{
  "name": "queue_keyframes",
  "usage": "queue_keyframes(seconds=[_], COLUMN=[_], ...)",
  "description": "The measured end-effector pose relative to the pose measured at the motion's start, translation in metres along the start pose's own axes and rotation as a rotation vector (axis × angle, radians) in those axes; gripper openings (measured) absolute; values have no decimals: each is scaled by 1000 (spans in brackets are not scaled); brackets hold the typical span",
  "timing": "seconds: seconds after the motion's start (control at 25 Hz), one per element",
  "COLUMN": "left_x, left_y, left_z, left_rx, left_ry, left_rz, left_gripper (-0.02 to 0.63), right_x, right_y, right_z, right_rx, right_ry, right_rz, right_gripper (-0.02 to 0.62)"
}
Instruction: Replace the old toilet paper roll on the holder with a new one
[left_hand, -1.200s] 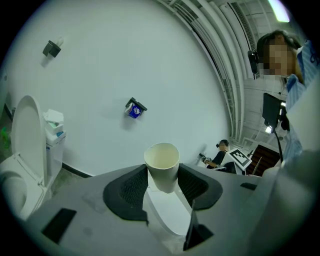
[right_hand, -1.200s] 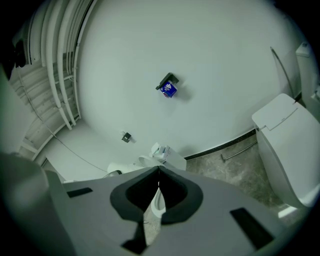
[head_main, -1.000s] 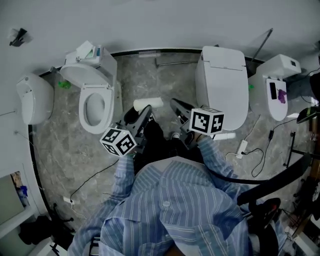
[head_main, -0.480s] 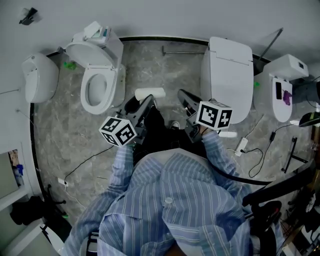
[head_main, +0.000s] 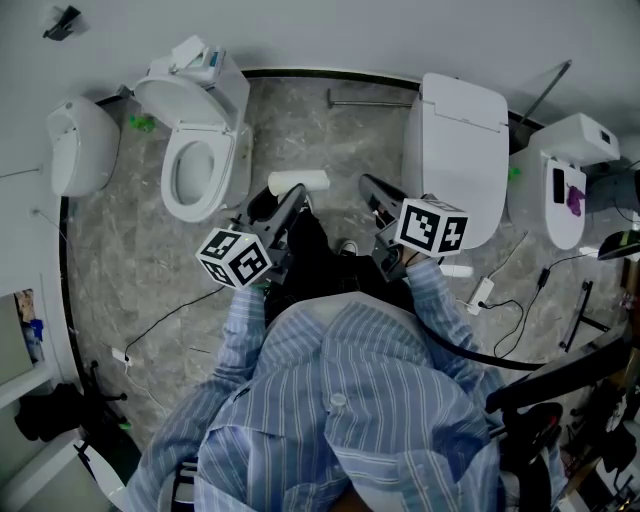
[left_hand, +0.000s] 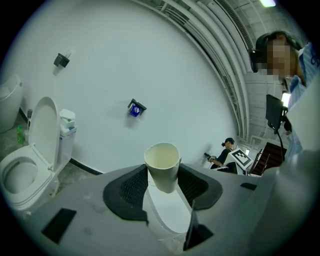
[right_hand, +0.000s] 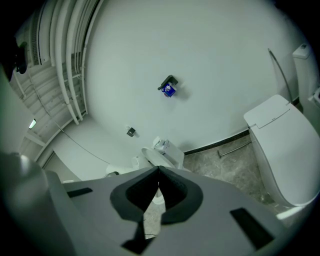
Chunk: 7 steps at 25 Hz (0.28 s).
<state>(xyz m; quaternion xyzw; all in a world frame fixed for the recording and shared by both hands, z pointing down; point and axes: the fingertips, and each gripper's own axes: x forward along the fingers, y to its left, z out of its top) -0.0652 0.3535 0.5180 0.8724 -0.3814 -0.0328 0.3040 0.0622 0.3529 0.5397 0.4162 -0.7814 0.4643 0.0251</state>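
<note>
- Carrying seems the step in hand: the person (head_main: 340, 400) stands between the open toilet (head_main: 196, 208) and the closed toilet (head_main: 460, 150).
- Left gripper (left_hand: 162, 180) clamps a thin toilet paper roll (left_hand: 162, 165); right gripper (right_hand: 158, 172) is closed, empty.
- Next, I judge: reach the wall bracket (right_hand: 169, 87), probably the holder.
- Since a second ago both toilets shifted slightly in head view; grip unchanged.

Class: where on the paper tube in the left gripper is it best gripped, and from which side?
Probably as the left gripper has it: pads on opposite sides of the tube, across its round wall near one end, coming from behind that end. That leaves the open far end free.
</note>
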Motion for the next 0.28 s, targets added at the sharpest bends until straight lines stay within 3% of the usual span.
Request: queue_keyframes(seconds=[0.28], left_x=[8], left_y=[9], left_z=[8], left_rx=[-6], left_ry=[3], left_rz=[6], left_gripper=[187], right_x=[11], right_y=[-2], right_z=[11], right_rx=[0], right_ry=[5], right_rz=[1], right_gripper=[8])
